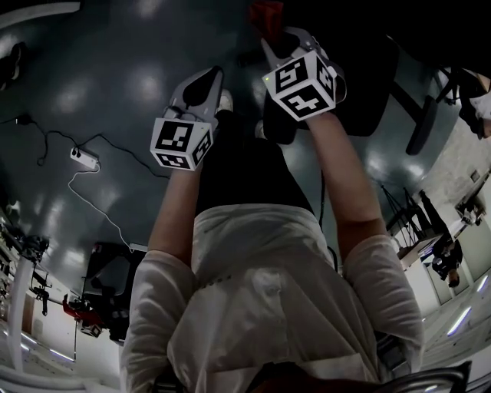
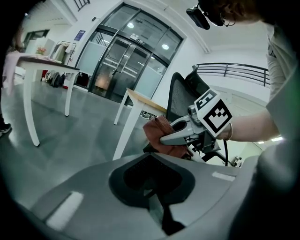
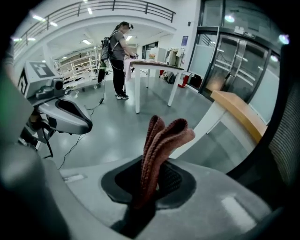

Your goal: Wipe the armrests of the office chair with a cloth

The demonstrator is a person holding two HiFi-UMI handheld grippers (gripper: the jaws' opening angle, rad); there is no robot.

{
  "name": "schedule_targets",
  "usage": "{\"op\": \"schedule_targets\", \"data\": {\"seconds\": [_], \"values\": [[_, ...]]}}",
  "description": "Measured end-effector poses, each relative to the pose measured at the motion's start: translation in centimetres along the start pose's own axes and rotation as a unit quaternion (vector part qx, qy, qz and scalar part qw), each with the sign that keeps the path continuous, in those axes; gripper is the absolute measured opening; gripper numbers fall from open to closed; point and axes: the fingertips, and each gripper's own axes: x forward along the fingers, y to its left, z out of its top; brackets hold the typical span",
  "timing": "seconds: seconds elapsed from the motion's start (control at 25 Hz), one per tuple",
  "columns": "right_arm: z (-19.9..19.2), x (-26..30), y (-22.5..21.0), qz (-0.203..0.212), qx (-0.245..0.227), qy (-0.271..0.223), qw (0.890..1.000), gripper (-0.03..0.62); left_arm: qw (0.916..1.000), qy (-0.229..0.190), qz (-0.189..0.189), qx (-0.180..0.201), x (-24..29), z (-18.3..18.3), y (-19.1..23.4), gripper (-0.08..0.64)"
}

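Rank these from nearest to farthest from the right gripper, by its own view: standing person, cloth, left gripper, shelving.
1. The cloth: held in the right gripper, centre.
2. The left gripper: close by, at left.
3. The standing person: across the floor, beside a white table.
4. The shelving: behind the person, far back left.

**Bright hall with grey floor and glass front**

A glossy grey floor reflects round ceiling lights. Tall glass doors in dark frames fill one side, next to a white wall. A white-legged table stands near the doors, with a wood-topped table closer in. A railed balcony curves overhead above lit shelving. A white power strip lies on the floor.
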Motion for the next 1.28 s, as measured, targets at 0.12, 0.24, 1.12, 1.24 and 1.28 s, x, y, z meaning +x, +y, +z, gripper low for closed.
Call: {"op": "schedule_targets", "data": {"seconds": [0.12, 0.24, 1.12, 1.24, 1.28], "values": [[0.1, 0.2, -1.2, 0.006, 0.024, 0.001, 1.000, 0.052, 1.0000, 0.004, -0.008, 0.003, 0.4, 0.4, 0.3, 0.017], [0.0, 0.4, -1.9, 0.016, 0.057, -0.006, 0.998, 0.052, 0.9998, 0.009, -0.014, 0.006, 0.7, 0.5, 0.4, 0.017], [-6.1, -2.3, -8.9, -0.051, 0.278, -0.037, 0.959, 0.054, 0.9951, 0.038, -0.080, 0.044, 2.7, 1.8, -2.3, 0.017], [-6.7, -3.3, -9.3, -0.070, 0.302, -0.046, 0.950, 0.054, 0.9940, 0.043, -0.088, 0.049, 2.4, 1.8, -2.8, 0.017], [-7.0, -3.6, -9.3, -0.075, 0.310, -0.049, 0.946, 0.054, 0.9939, 0.043, -0.088, 0.050, 2.2, 1.8, -2.9, 0.017]]}}
